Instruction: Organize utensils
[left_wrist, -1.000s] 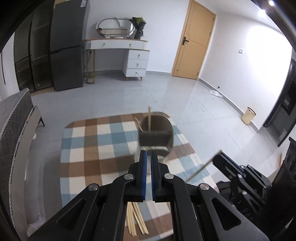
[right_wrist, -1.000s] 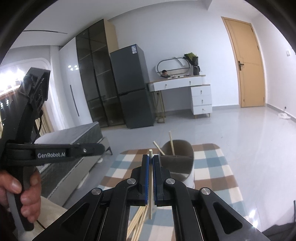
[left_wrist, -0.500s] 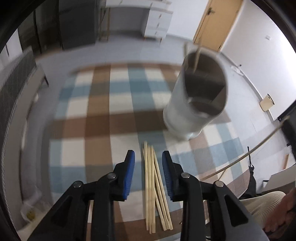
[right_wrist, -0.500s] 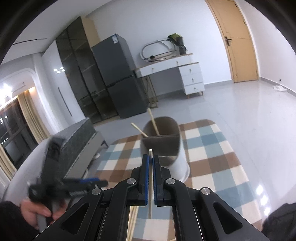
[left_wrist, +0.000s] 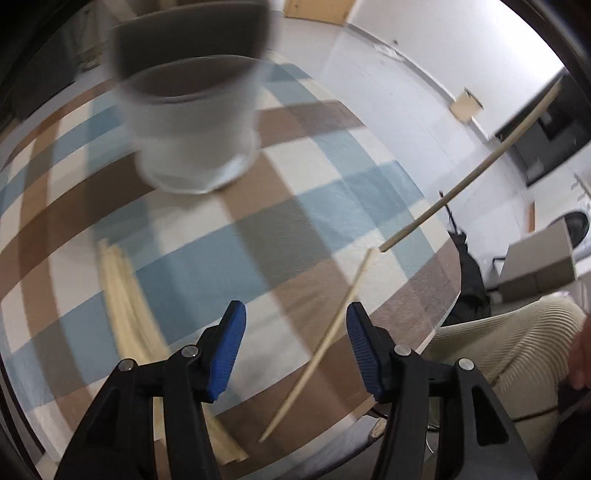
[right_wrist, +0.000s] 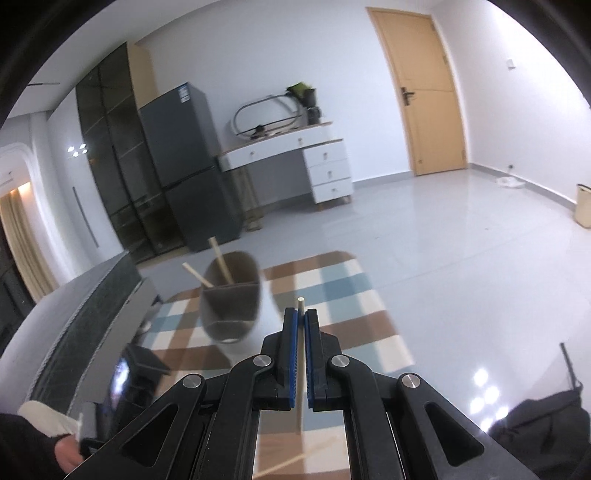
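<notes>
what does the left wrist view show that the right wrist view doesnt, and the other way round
Only the left wrist view: the open left gripper, its jaws just opened, above a loose chopstick and the bundle of chopsticks on the cloth, plus a cardboard box.

Only the right wrist view: the right gripper shut on one chopstick, two chopsticks standing in the holder, the fridge, dresser and door.

Both: the utensil holder on the checked tablecloth.

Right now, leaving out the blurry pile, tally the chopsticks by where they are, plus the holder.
Standing chopsticks in holder: 2
Clamped chopstick in right claw: 1
Loose chopstick on tablecloth: 1
Holder: 1
Total: 5
</notes>
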